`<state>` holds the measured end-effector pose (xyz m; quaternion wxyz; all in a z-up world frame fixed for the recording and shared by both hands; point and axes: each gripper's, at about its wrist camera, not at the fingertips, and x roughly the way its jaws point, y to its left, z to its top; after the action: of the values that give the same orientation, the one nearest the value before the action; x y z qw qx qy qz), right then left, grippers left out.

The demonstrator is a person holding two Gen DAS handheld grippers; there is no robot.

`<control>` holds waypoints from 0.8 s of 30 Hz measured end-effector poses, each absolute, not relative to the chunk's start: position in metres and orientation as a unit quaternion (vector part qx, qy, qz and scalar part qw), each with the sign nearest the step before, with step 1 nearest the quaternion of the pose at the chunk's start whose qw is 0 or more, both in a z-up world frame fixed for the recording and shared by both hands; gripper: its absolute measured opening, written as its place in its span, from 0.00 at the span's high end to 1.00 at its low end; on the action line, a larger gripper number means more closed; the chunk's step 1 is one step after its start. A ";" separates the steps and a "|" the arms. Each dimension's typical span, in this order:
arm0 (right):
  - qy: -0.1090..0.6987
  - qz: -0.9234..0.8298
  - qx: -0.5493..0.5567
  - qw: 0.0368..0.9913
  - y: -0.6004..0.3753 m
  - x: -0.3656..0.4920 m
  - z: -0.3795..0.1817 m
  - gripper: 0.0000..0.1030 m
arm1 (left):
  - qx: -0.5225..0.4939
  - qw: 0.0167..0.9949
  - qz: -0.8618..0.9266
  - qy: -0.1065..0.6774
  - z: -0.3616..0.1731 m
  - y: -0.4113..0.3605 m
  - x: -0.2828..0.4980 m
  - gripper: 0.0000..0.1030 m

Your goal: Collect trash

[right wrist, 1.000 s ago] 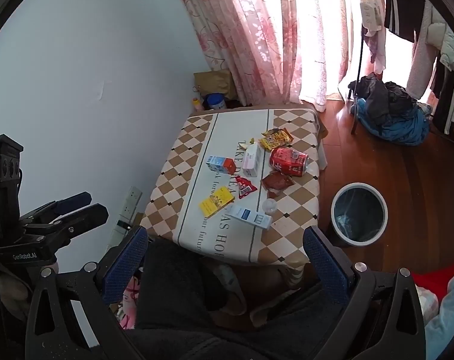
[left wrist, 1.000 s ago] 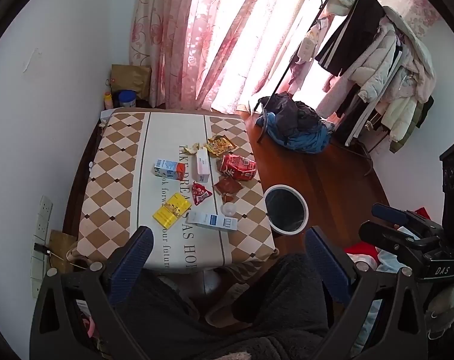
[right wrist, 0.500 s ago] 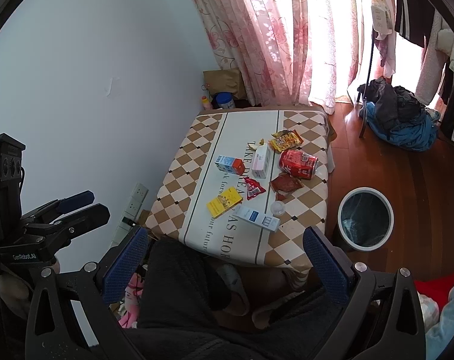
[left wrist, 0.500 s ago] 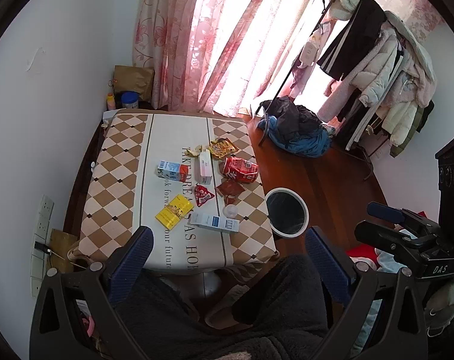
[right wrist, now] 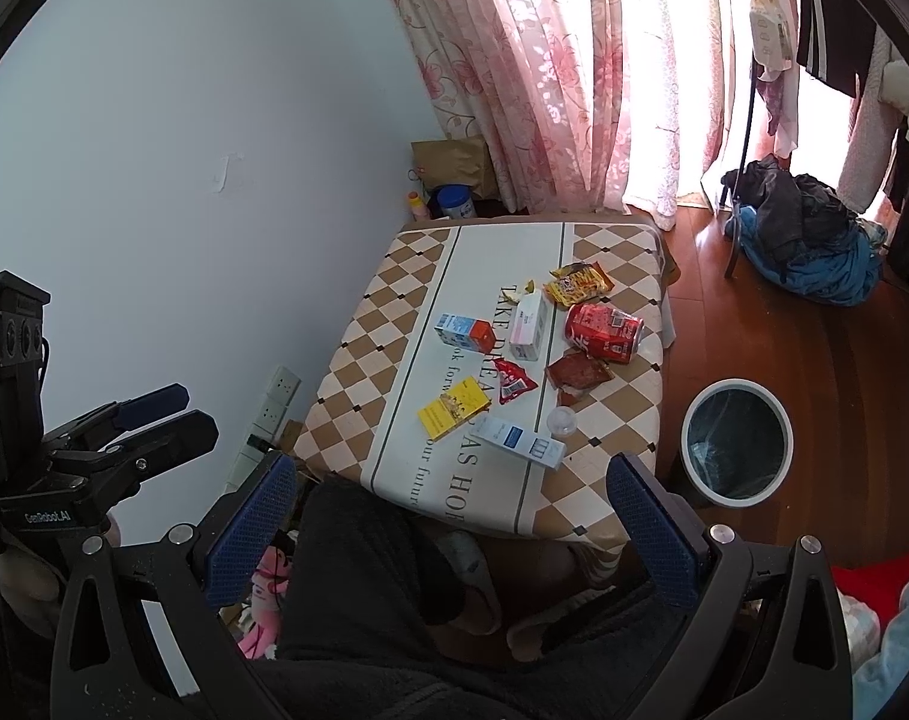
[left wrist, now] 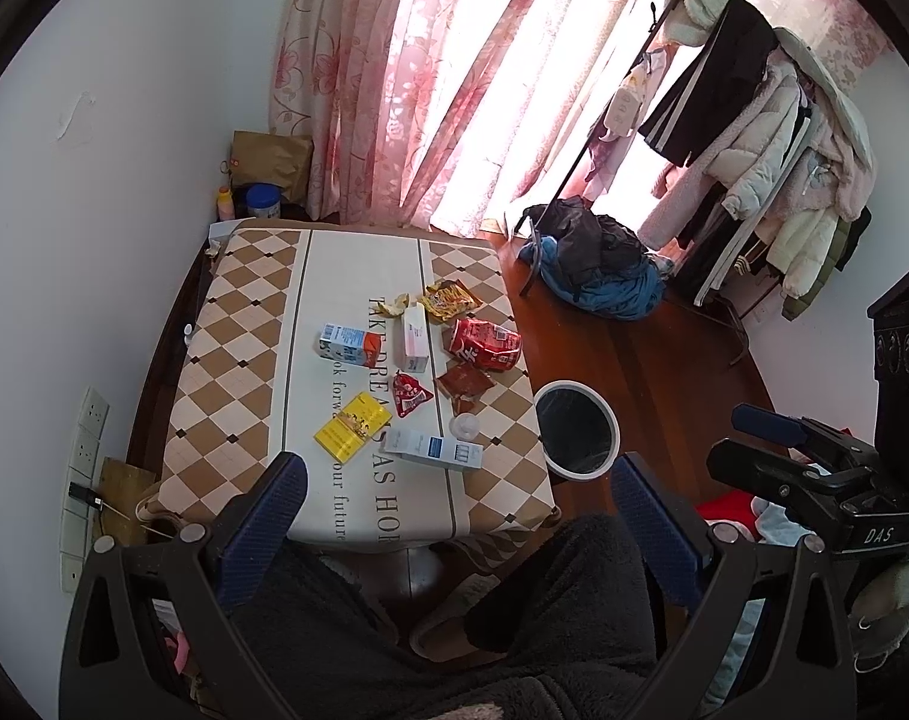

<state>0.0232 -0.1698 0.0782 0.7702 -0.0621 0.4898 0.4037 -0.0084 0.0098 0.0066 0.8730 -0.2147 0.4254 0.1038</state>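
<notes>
Trash lies on a checked tablecloth (left wrist: 244, 324): a red can (left wrist: 485, 345), a blue-and-orange carton (left wrist: 349, 345), a white-pink box (left wrist: 415, 339), a yellow box (left wrist: 352, 433), a long white-blue box (left wrist: 433, 449), red wrappers (left wrist: 410, 394), a yellow snack bag (left wrist: 451, 299) and a clear cup (left wrist: 464, 425). A white-rimmed bin (left wrist: 616, 429) with a dark liner stands on the floor by the table's right side. My left gripper (left wrist: 460, 516) is open and empty, held high and short of the table. My right gripper (right wrist: 454, 516) is likewise open, with the can (right wrist: 603, 333) and bin (right wrist: 685, 441) ahead.
A person's dark-trousered legs and slippers fill the space below both grippers. A clothes rack (left wrist: 754, 138) and a pile of clothes (left wrist: 598, 273) stand at the right. Pink curtains (left wrist: 430, 78) hang behind the table. A white wall with sockets (left wrist: 85, 444) runs along the left.
Both views have drifted a little, so the table sits slightly lower and further right in each. Nothing on the table has moved and both grippers stay open.
</notes>
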 end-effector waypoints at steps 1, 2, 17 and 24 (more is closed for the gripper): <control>0.490 0.404 -0.062 0.770 -0.169 0.023 0.078 0.00 | -0.215 0.873 0.103 0.426 0.007 0.010 -0.008 0.00; 0.490 0.404 -0.062 0.770 -0.168 0.023 0.078 0.00 | -0.215 0.873 0.103 0.426 0.007 0.010 -0.008 0.00; 0.489 0.404 -0.066 0.770 -0.165 0.025 0.077 0.00 | -0.215 0.873 0.103 0.425 0.005 0.010 -0.009 0.00; 0.488 0.404 -0.067 0.771 -0.164 0.025 0.076 0.00 | -0.215 0.873 0.104 0.424 0.005 0.010 -0.007 0.00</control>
<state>0.0252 -0.1635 0.0759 0.7709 -0.0672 0.4875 0.4043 -0.0066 0.0104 0.0051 0.8735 -0.2155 0.4240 0.1041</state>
